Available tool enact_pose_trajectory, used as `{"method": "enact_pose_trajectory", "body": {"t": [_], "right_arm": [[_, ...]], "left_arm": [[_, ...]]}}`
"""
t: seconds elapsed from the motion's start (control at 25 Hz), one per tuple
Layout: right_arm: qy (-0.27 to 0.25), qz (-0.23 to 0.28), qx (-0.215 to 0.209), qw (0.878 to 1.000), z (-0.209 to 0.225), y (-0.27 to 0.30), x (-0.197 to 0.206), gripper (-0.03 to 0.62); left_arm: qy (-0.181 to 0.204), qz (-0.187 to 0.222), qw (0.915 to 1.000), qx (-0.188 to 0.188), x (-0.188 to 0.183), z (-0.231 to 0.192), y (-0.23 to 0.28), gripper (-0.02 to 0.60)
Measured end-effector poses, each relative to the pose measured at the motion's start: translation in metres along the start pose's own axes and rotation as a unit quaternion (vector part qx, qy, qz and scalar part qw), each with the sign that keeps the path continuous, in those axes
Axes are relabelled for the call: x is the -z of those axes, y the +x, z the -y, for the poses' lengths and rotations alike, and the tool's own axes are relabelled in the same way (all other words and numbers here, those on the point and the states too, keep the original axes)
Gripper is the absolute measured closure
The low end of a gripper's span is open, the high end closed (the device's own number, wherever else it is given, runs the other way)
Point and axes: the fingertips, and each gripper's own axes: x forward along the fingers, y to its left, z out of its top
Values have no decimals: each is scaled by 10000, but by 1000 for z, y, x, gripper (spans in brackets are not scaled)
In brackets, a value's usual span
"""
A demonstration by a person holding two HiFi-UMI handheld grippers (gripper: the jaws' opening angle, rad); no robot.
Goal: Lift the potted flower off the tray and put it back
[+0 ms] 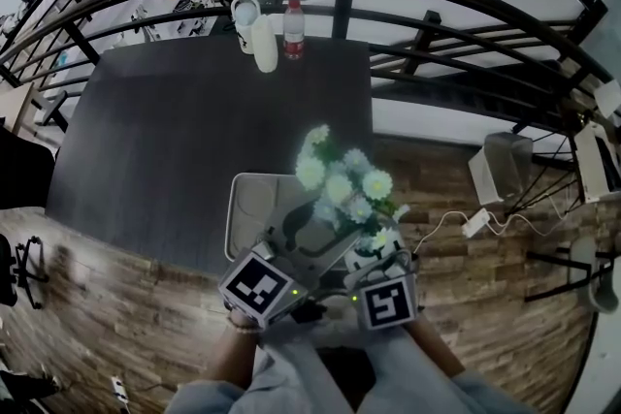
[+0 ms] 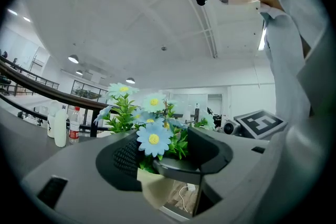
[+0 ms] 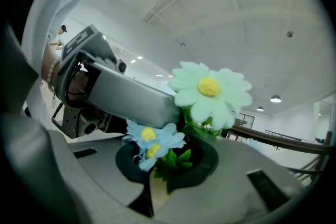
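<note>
The dark surface point(image 1: 194, 131) carries a grey tray point(image 1: 254, 199) at its near right edge. The pot point(image 1: 369, 257) of pale flowers is at the tray's near right corner; I cannot tell whether they touch. The left tool point(image 2: 165, 165) is clamped across the pot, and the right tool point(image 3: 165, 168) pinches its wall. A bottle point(image 1: 293, 29) stands at the far edge.

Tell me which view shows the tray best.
Head view: it looks down on the tray at the table's near corner, with the flowers overlapping its right side. The left gripper view and right gripper view are filled by the pot and flowers; no tray is clearly visible there.
</note>
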Motion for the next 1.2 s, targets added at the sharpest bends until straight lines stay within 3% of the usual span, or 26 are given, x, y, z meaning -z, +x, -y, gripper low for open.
{"method": "enact_pose_trajectory", "body": {"t": [1.2], "right_arm": [[142, -726, -617, 9953, -44, 14, 71, 542]], "left_arm": [[-768, -689, 9940, -353, 78, -22, -11, 325]]}}
